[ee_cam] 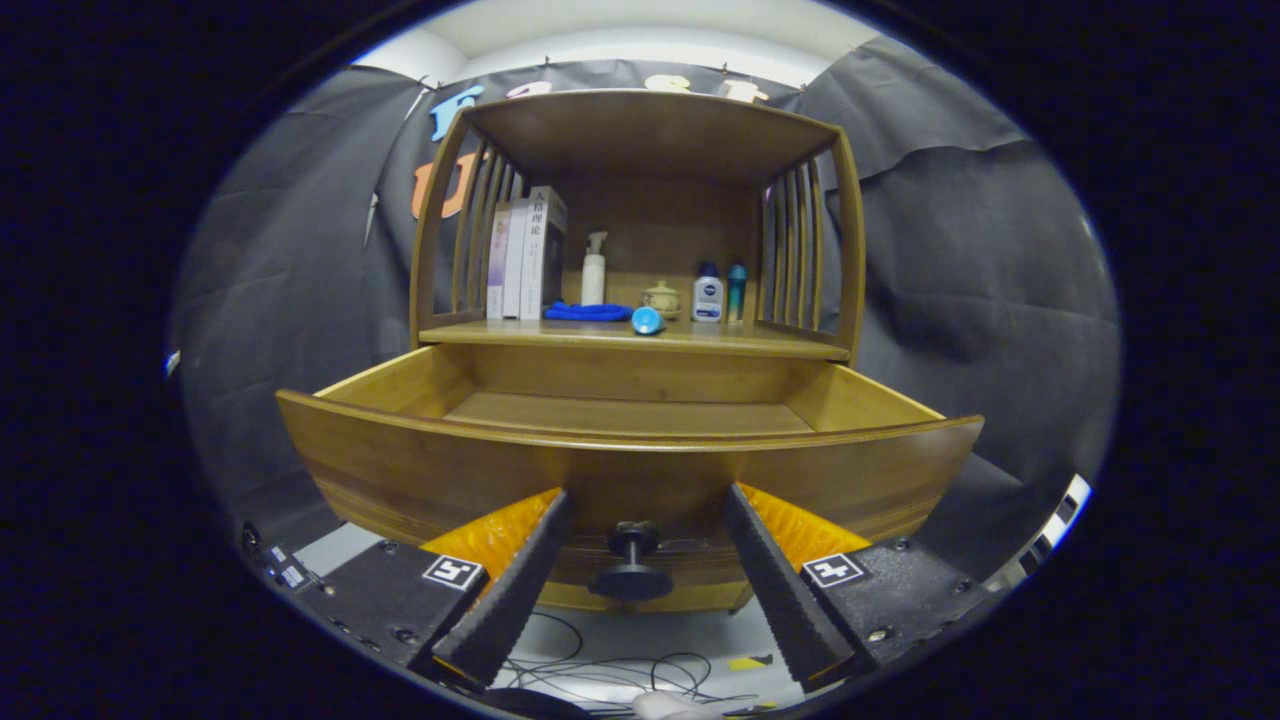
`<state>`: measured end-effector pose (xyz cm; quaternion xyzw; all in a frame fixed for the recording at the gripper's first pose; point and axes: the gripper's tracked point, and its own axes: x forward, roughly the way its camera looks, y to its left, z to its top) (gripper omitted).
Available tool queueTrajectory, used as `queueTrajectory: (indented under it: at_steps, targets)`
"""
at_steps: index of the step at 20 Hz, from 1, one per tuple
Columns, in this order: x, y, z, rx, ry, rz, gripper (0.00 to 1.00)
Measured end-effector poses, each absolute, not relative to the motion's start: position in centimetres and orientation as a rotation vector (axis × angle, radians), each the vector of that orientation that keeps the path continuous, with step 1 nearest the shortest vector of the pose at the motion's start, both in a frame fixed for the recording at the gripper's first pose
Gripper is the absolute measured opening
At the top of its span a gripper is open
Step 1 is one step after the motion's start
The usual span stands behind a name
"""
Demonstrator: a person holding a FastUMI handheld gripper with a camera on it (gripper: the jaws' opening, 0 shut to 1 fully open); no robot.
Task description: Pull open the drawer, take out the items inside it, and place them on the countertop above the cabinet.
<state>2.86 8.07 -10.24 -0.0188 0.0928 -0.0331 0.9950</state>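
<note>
One drawer (pixel 630 440), pulled open, is seen just ahead of the claw (pixel 640 555); its knob (pixel 631 565) is placed between the spread fingers, untouched. Bottles (pixel 707 292) are kept on the tabletop (pixel 740 340) beyond.

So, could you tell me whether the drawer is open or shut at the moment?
Open: the drawer is pulled out below the countertop, its bare floor showing. The gripper is open, fingers either side of the knob, not touching.

Your gripper (pixel 640 515) has ridged wedge fingers (pixel 515 590), square tag markers and screws on black mounts flanking the drawer knob (pixel 631 565).
</note>
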Motion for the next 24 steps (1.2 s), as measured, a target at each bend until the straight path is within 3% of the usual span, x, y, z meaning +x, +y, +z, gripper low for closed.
queueTrajectory:
  at_steps: [24]
  targets:
    - [14.4, 9.0, -8.4, 0.017, 0.208, -0.082, 1.0]
